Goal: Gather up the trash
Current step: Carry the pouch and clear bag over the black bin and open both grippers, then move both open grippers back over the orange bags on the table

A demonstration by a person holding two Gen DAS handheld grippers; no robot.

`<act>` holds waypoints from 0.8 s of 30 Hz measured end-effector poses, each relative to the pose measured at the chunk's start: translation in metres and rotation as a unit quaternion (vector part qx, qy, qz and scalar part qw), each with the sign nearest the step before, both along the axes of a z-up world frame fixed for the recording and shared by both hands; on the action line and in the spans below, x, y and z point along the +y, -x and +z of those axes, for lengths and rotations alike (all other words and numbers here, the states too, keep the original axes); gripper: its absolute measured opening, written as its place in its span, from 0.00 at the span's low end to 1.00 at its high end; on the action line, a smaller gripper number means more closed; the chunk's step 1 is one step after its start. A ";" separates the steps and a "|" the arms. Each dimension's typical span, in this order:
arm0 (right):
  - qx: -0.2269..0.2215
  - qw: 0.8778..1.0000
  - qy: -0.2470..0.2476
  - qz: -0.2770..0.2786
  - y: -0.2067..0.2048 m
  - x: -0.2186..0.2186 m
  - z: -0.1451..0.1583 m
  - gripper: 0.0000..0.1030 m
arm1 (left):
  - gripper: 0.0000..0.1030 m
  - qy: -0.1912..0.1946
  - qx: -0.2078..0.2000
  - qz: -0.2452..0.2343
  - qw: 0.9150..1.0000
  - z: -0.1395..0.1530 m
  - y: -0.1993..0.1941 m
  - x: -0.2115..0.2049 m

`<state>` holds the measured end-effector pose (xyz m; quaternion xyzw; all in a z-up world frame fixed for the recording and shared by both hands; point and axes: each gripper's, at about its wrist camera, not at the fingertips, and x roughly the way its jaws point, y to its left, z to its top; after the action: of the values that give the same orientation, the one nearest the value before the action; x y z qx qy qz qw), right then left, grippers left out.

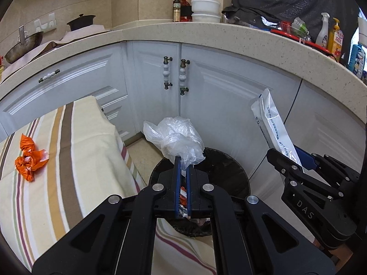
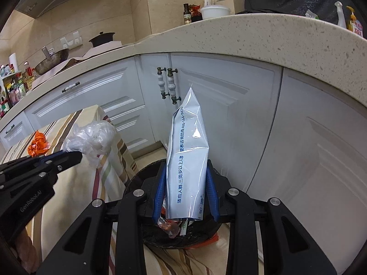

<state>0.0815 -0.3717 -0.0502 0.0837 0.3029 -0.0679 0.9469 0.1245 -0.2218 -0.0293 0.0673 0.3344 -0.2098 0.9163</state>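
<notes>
My left gripper (image 1: 182, 160) is shut on a crumpled clear plastic bag (image 1: 176, 137), held above the black-lined trash bin (image 1: 229, 169) on the floor. My right gripper (image 2: 186, 171) is shut on a white pouch with blue print (image 2: 187, 160), standing upright between the blue pads over the same trash bin (image 2: 137, 178). Wrappers lie inside the bin. In the left wrist view the right gripper (image 1: 289, 158) shows at the right with the white pouch (image 1: 270, 123). The right wrist view shows the left gripper (image 2: 75, 154) and its clear bag (image 2: 94, 139) at the left. An orange crumpled wrapper (image 1: 29, 158) lies on the striped tablecloth.
The table with the striped cloth (image 1: 68, 160) stands left of the bin. White cabinets (image 1: 206, 96) curve behind it under a speckled counter (image 1: 183, 32) crowded with bottles, white bowls, a wok and a pot. Tiled floor shows between table and cabinets.
</notes>
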 end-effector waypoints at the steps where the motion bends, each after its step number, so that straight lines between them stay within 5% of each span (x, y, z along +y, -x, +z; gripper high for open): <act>1: 0.000 1.000 -0.002 0.002 -0.002 -0.001 -0.001 0.32 | 0.04 -0.001 0.001 0.000 1.000 -0.001 -0.002 -0.003; 3: 0.007 1.000 -0.003 0.017 -0.010 -0.002 -0.005 0.35 | 0.05 -0.004 0.002 0.002 1.000 -0.006 -0.008 -0.008; 6: 0.008 1.000 0.008 0.009 -0.018 -0.003 -0.011 0.53 | 0.09 -0.011 0.010 0.009 1.000 -0.013 -0.016 -0.012; 10: 0.008 1.000 -0.006 0.002 -0.019 -0.007 -0.015 0.53 | 0.23 -0.003 0.028 0.016 0.999 -0.017 -0.023 -0.011; 21: -0.002 1.000 -0.004 -0.009 -0.011 -0.008 -0.007 0.53 | 0.24 0.001 0.012 0.025 1.000 -0.003 -0.014 0.005; 24: -0.005 1.000 -0.003 -0.007 -0.011 -0.004 -0.003 0.53 | 0.36 0.003 0.005 0.034 0.999 0.004 -0.011 0.017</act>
<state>0.0929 -0.3753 -0.0527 0.0890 0.2973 -0.0734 0.9478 0.1354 -0.2053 -0.0256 0.0519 0.3409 -0.1797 0.9213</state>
